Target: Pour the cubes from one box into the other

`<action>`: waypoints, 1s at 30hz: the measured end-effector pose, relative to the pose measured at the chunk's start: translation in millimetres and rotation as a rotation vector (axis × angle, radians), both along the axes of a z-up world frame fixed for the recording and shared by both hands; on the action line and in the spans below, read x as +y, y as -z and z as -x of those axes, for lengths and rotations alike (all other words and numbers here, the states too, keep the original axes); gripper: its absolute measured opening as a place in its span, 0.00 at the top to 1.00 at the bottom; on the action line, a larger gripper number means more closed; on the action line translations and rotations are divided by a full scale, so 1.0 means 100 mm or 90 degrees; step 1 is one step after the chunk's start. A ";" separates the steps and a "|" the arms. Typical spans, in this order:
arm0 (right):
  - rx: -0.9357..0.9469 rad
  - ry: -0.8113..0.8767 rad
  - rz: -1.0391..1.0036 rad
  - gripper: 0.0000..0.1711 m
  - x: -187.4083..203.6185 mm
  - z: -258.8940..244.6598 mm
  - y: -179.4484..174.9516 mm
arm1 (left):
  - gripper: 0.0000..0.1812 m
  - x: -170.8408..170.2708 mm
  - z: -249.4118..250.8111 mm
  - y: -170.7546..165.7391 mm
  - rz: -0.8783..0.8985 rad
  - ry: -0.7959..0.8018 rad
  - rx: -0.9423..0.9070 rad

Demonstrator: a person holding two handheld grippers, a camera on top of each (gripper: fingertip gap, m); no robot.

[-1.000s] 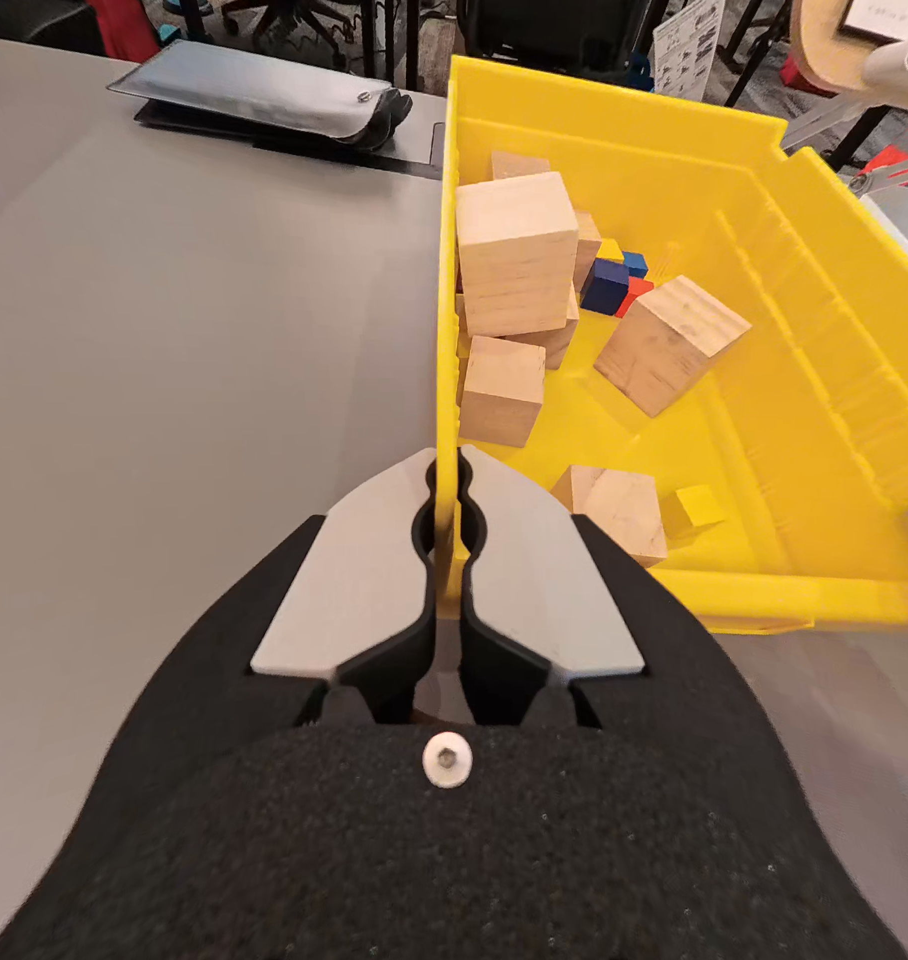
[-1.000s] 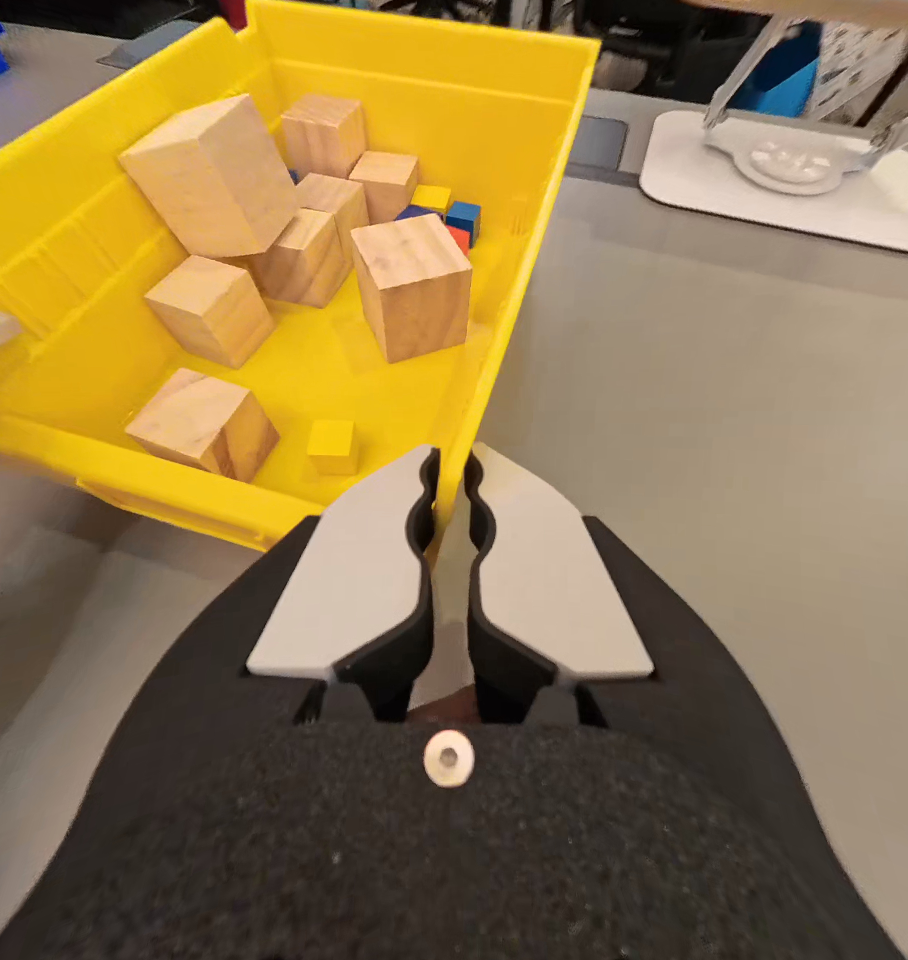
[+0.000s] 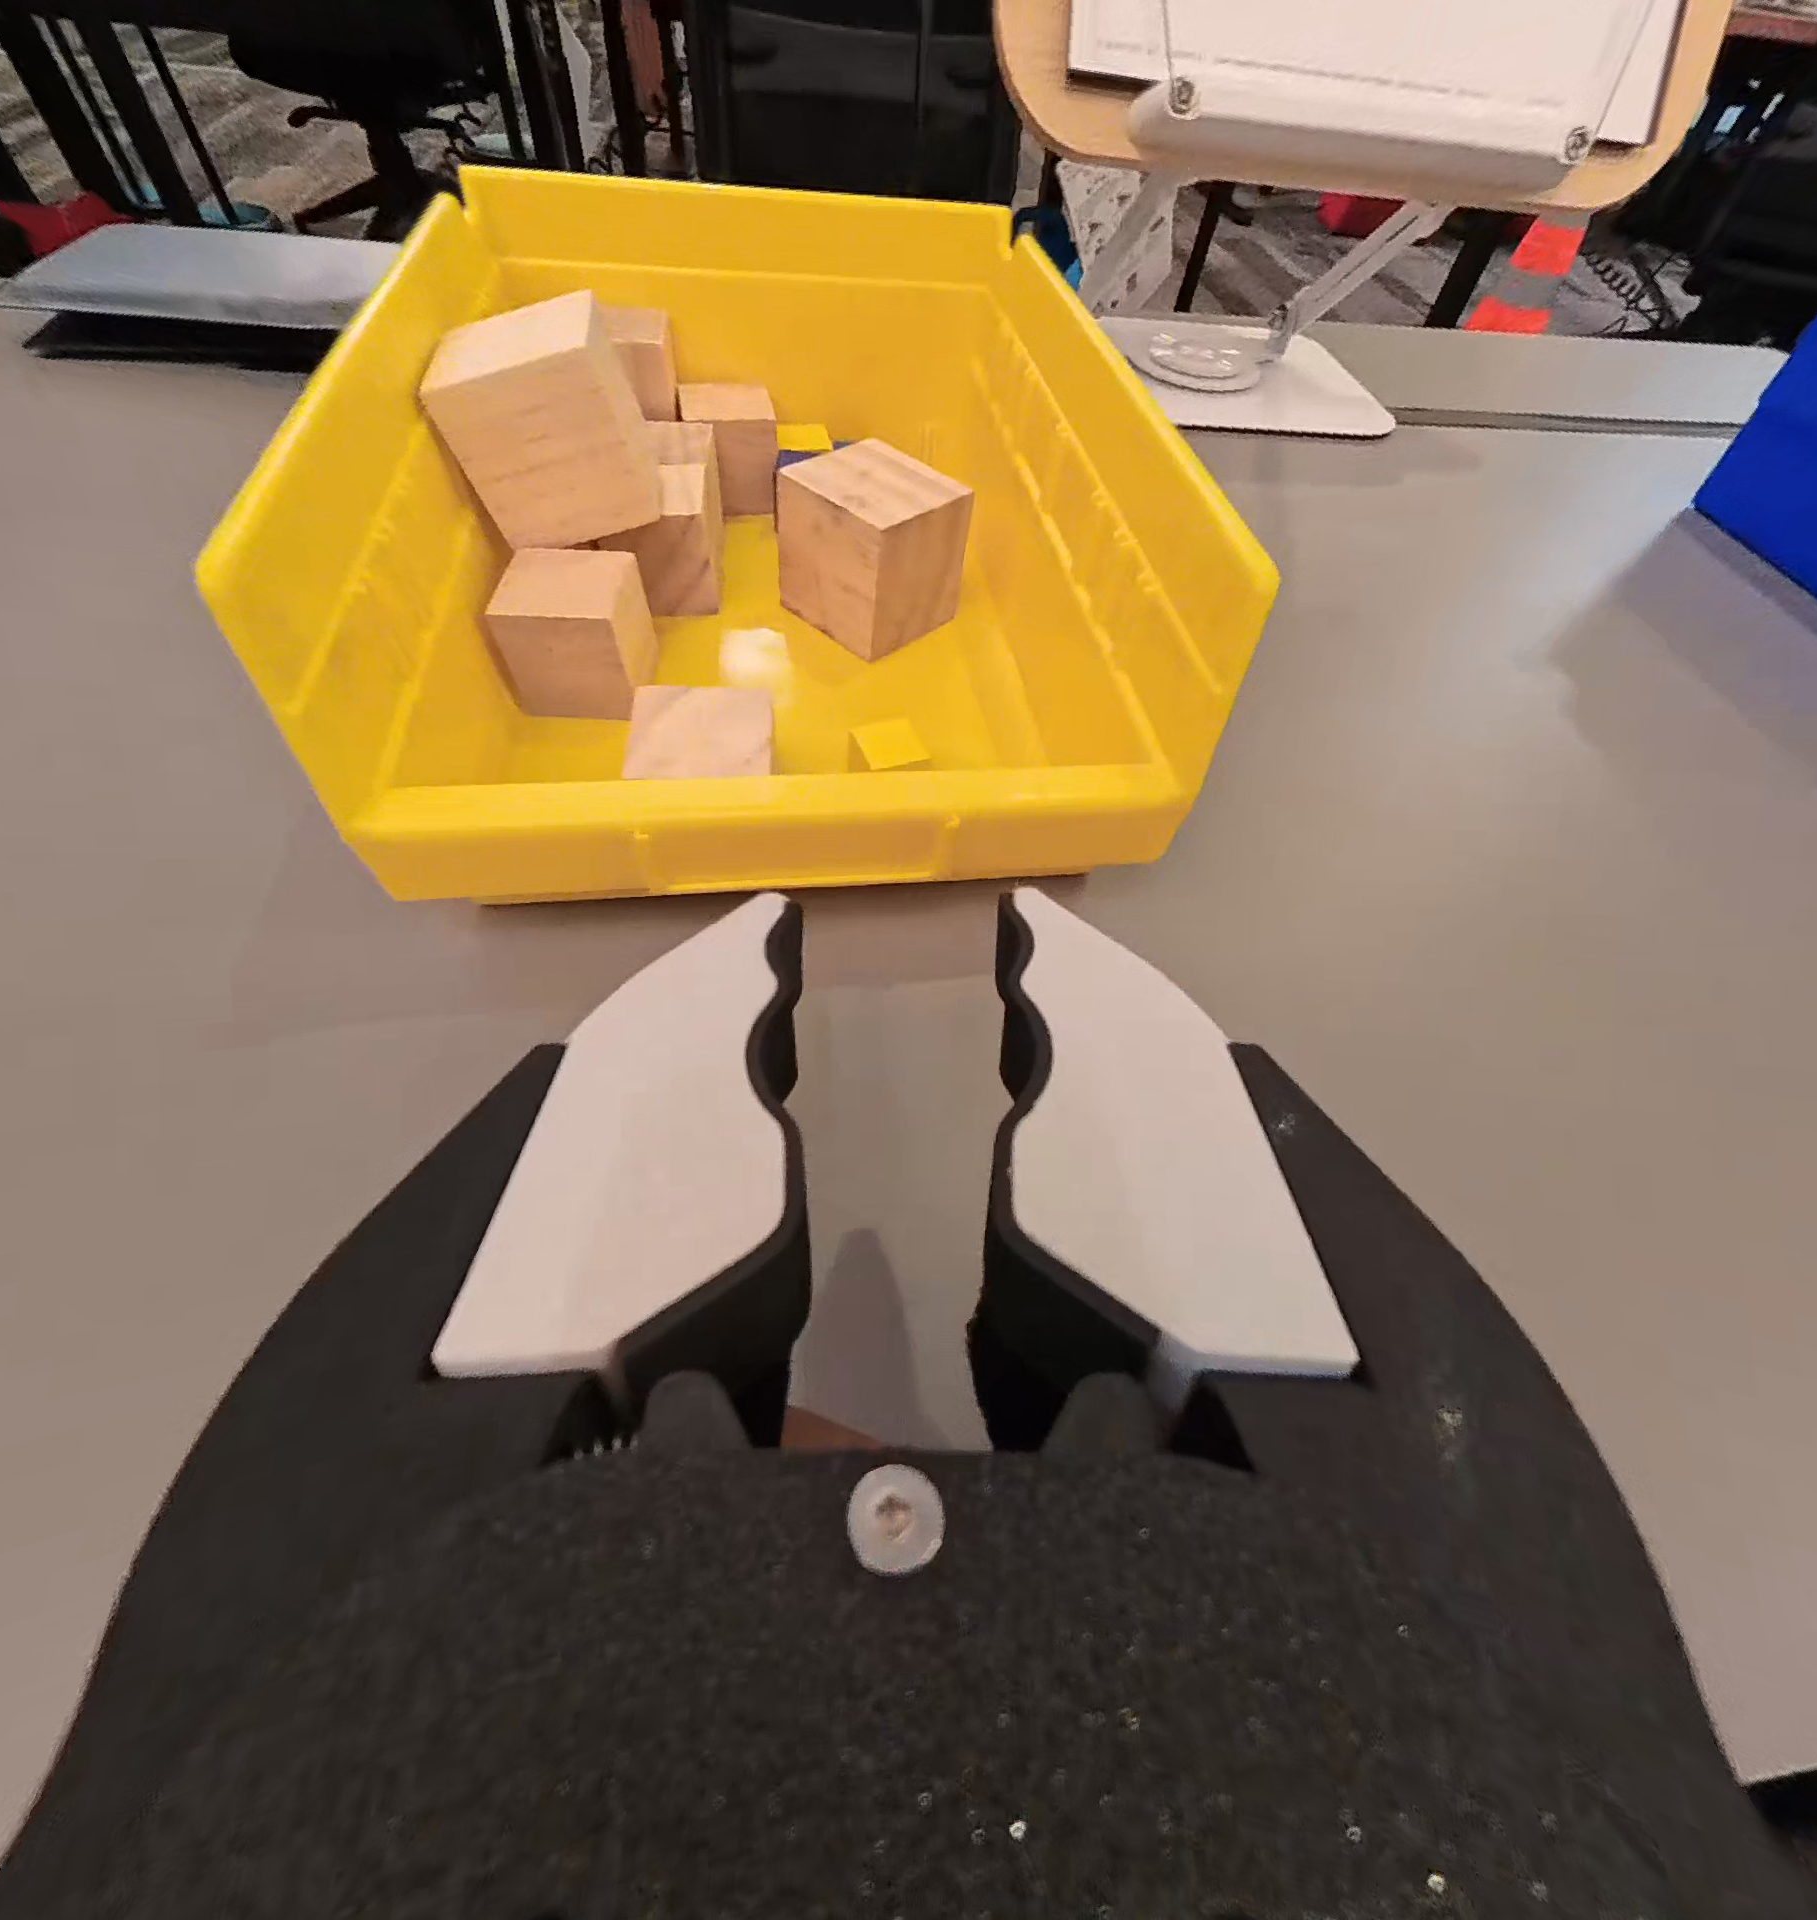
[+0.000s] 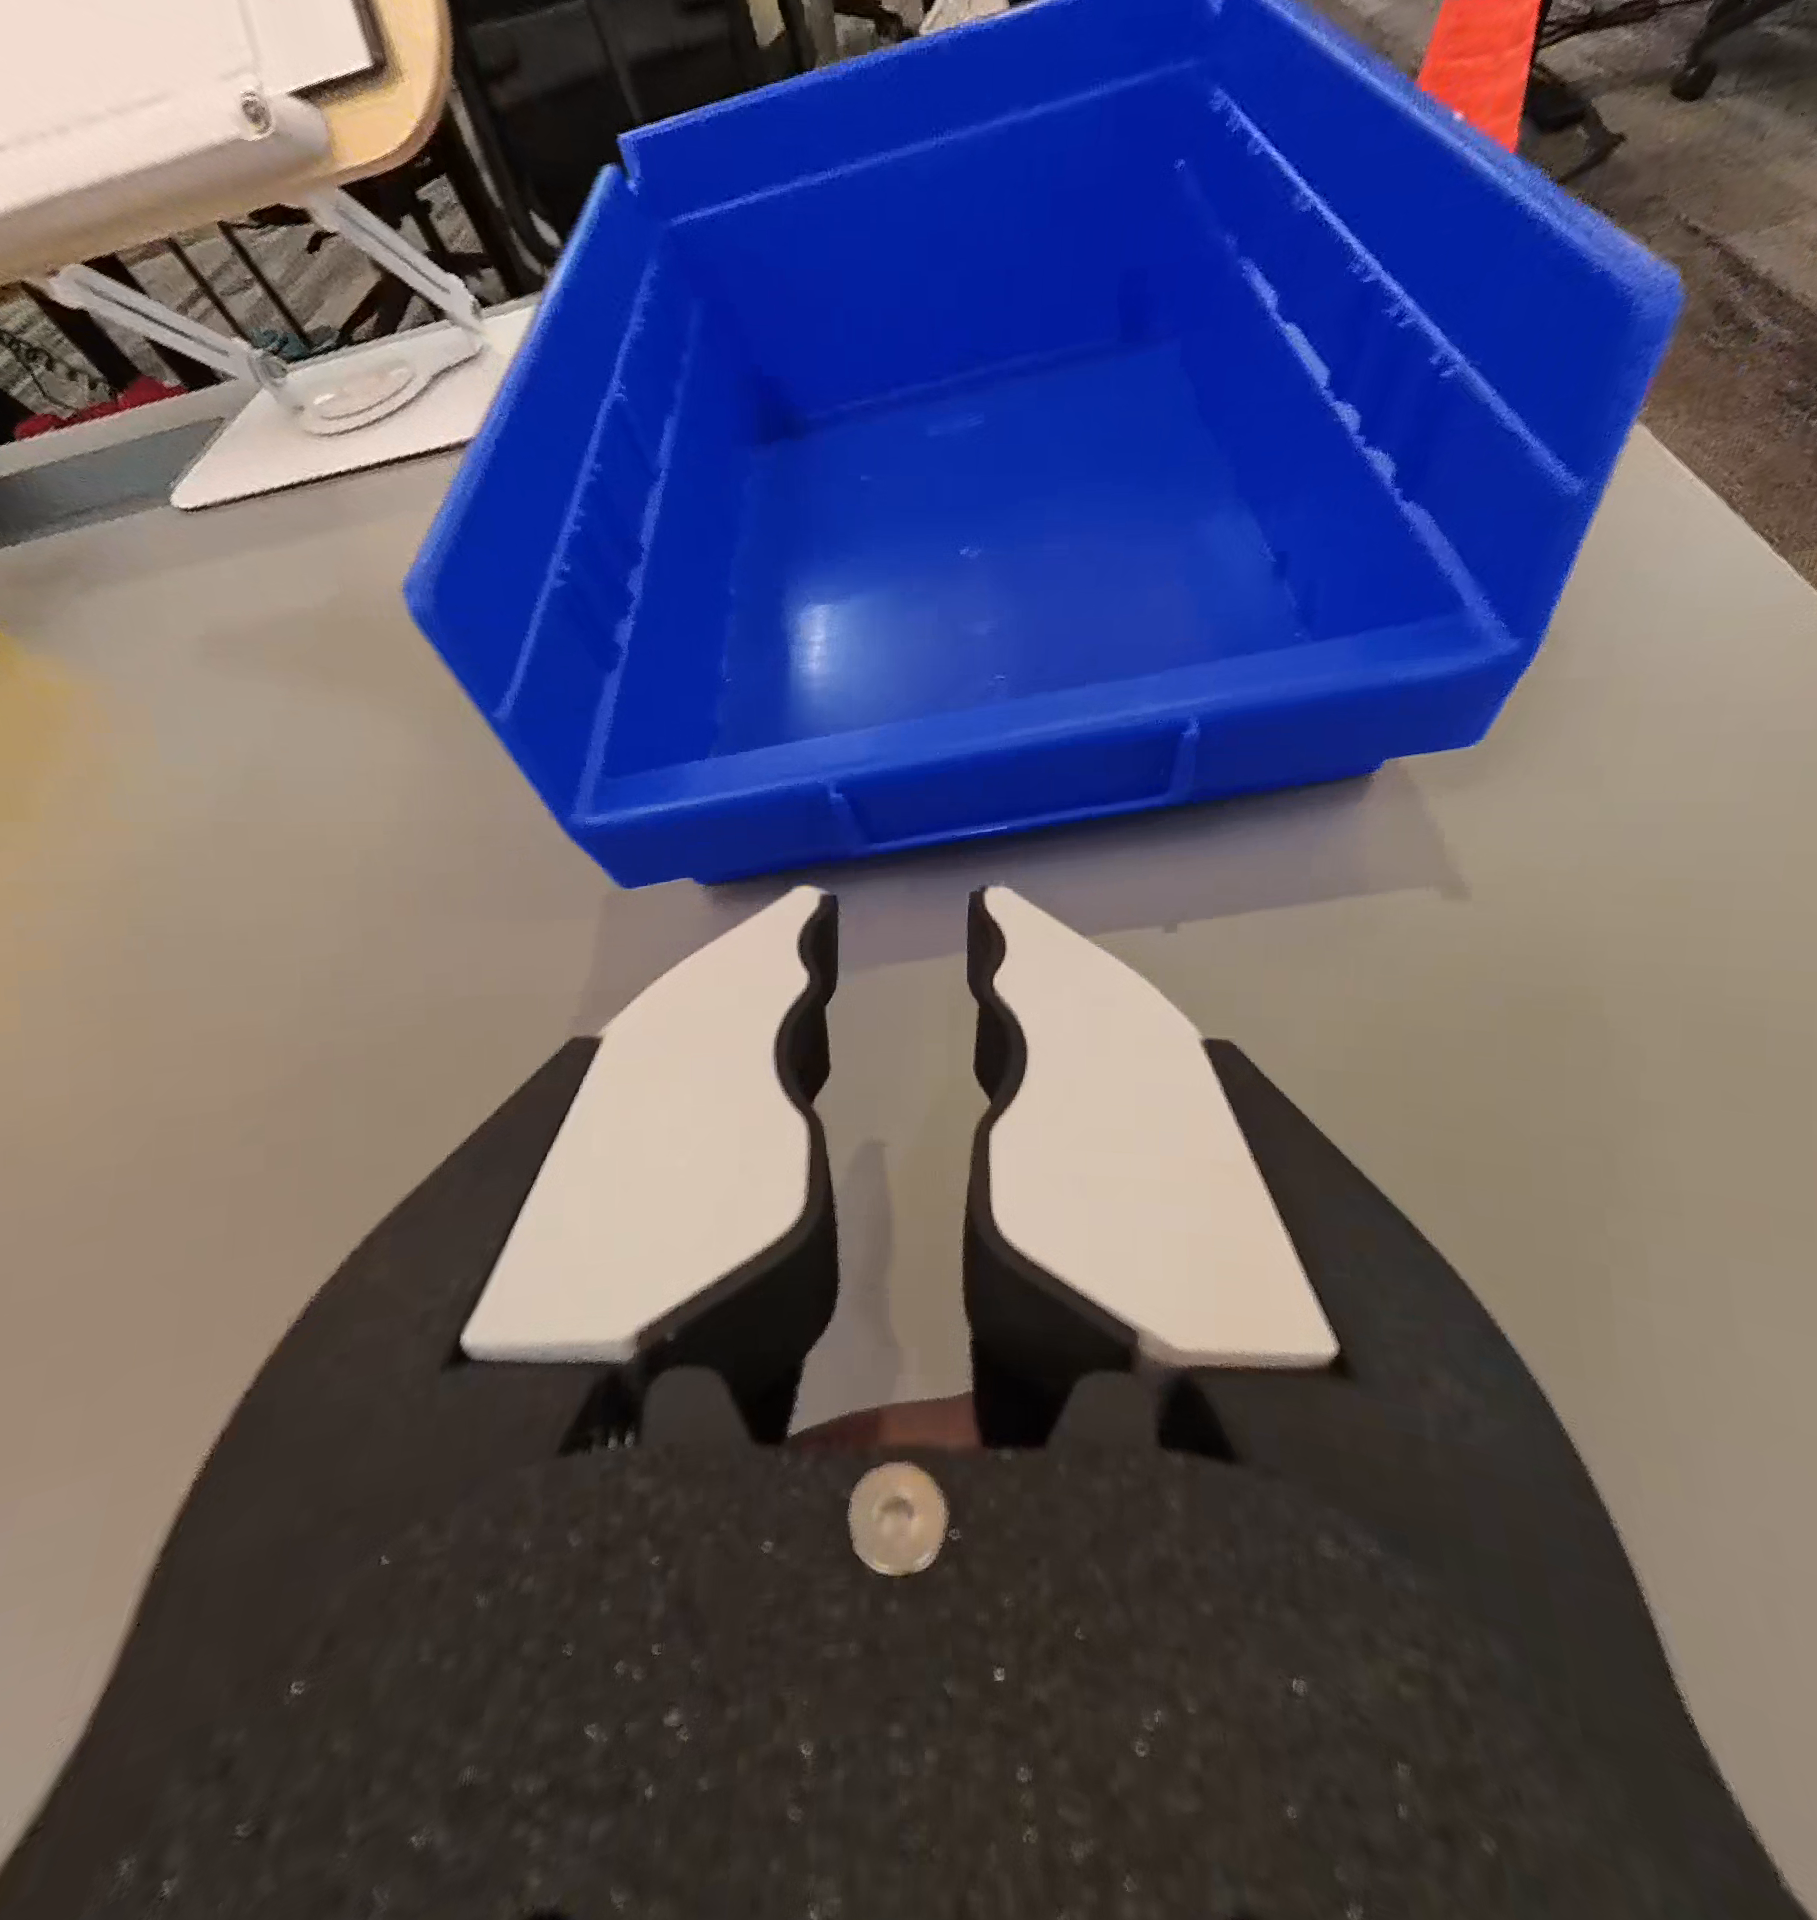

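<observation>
Grey tabletop (image 3: 208, 935) underfoot of everything, with chair legs and dark floor beyond its far edge. Yellow box (image 3: 779, 831) flat on the table, straight ahead of the left gripper (image 3: 899, 914), just beyond the fingertips and not touched. Jaws apart, nothing between them but bare table. Inside the box, wooden cubes (image 3: 873, 545) piled mostly toward the far left corner, one standing alone near the middle, one against the near wall; a small yellow cube (image 3: 888, 745) by the near wall, a bit of blue showing behind the wood. White stand (image 3: 1268, 384) behind the box, to its right. Blue box (image 4: 987, 800) upright on the table just ahead of the right gripper (image 4: 904, 909), with no cubes in it. Jaws apart, holding nothing, clear of the rim.
</observation>
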State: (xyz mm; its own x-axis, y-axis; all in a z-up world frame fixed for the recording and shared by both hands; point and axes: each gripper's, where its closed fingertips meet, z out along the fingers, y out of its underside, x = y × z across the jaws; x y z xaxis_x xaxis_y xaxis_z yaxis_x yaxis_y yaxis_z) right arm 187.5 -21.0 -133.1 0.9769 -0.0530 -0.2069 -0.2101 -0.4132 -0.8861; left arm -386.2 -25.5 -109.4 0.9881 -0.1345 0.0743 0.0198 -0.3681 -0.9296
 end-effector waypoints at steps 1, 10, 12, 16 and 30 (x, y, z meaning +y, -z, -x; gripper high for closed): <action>-0.007 -0.006 -0.001 0.87 0.00 0.03 0.00 | 0.81 0.00 0.04 0.01 0.001 -0.004 0.006; -0.025 -0.026 0.005 0.87 -0.01 0.21 0.01 | 0.82 0.05 0.50 0.13 0.051 -0.062 -0.023; -0.028 -0.029 0.005 0.87 -0.01 0.25 0.01 | 0.79 0.12 0.69 0.23 0.108 -0.075 0.033; -0.039 -0.032 0.004 0.87 -0.01 0.27 0.01 | 0.77 0.35 1.06 0.19 0.114 -0.095 0.055; -0.065 -0.069 0.020 0.87 -0.02 0.49 0.06 | 0.97 1.04 0.95 0.13 0.139 -0.013 0.051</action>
State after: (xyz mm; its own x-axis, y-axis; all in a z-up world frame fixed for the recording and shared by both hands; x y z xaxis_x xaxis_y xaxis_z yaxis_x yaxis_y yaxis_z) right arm 138.6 -23.2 -139.3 0.9931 0.0492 -0.1060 -0.0721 -0.4564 -0.8868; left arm -480.8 78.1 -122.5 0.9944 -0.1037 0.0202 -0.0416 -0.5605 -0.8271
